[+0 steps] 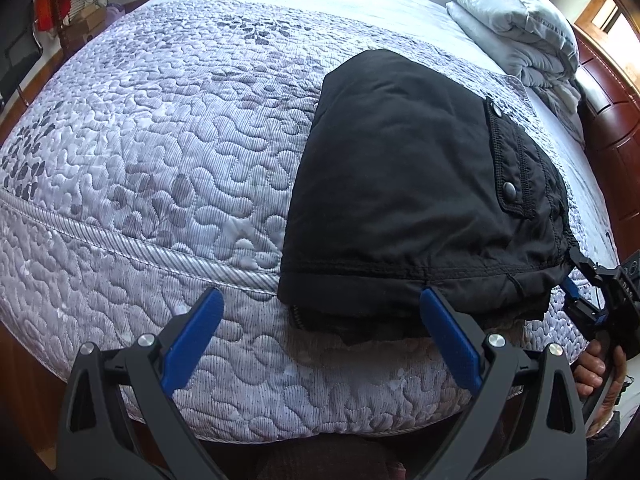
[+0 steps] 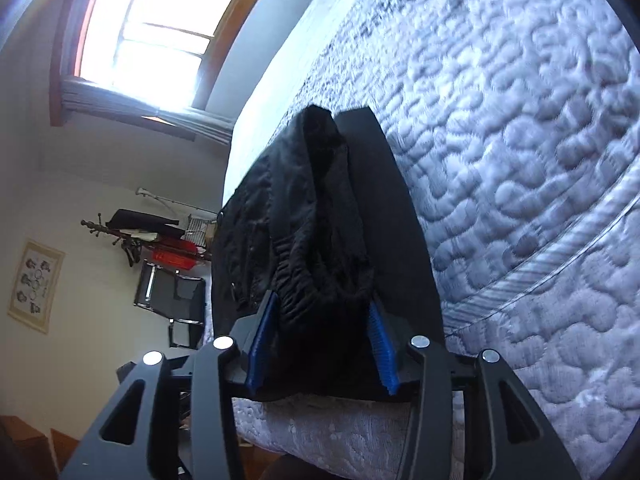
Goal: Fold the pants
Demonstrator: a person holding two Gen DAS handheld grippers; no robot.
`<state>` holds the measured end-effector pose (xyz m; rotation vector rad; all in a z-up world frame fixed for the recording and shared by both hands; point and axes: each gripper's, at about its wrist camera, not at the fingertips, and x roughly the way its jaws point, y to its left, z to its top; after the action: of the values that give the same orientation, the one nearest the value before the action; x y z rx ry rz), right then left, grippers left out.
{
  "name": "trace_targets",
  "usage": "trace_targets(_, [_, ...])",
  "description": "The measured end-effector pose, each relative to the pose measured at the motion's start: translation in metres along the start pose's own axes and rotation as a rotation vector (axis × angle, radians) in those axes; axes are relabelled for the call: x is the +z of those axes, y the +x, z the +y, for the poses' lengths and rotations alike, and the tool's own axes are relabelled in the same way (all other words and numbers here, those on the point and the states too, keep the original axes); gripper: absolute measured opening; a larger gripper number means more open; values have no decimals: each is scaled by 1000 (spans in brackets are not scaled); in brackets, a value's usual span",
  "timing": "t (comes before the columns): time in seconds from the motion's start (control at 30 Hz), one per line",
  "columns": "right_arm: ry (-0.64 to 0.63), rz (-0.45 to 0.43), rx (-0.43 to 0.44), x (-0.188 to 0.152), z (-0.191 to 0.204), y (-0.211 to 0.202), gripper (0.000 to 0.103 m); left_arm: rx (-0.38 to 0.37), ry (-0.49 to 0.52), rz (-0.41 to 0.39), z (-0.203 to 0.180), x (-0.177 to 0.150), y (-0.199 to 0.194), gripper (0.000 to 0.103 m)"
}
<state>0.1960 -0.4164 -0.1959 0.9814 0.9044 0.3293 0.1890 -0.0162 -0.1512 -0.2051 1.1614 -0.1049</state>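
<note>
Black pants: folded bundle at mattress edge; soft, light, slippery-looking, best taken at waistband; right gripper clamps bunched cloth; left gripper wide open, empty.

Pants: matt black woven cloth, dull metal snaps. Mattress: quilted grey fabric, slight sheen. Left claw: matt black plastic, ribbed blue pads. Headboard: glossy red-brown wood.

Black claw frames — blue ribbed pads, silver screws.
</note>
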Motion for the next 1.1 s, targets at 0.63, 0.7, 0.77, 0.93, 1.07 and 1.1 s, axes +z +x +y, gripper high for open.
trace_targets(0.63, [25, -16, -446, 0, 15, -47, 99, 11, 13, -43, -6, -14, -25, 98])
trace_targets(0.7, [12, -33, -398, -3, 18, -50, 99, 9, 12, -44, -5, -14, -26, 98])
trace_targets(0.77, [22, -78, -279, -9, 21, -59, 99, 7, 10, -48, -4, -14, -27, 98])
trace_targets(0.93, [31, -55, -143, -10, 24, -55, 99, -11, -23, -60, 3, -14, -26, 98])
trace_targets(1.07, [44, -35, -40, -3, 22, -50, 99, -53, -56, -57, 8, -10, -19, 98])
trace_targets(1.1, [68, -2, -29, 1, 17, -44, 99, -82, -72, -50, 11, -7, -16, 98])
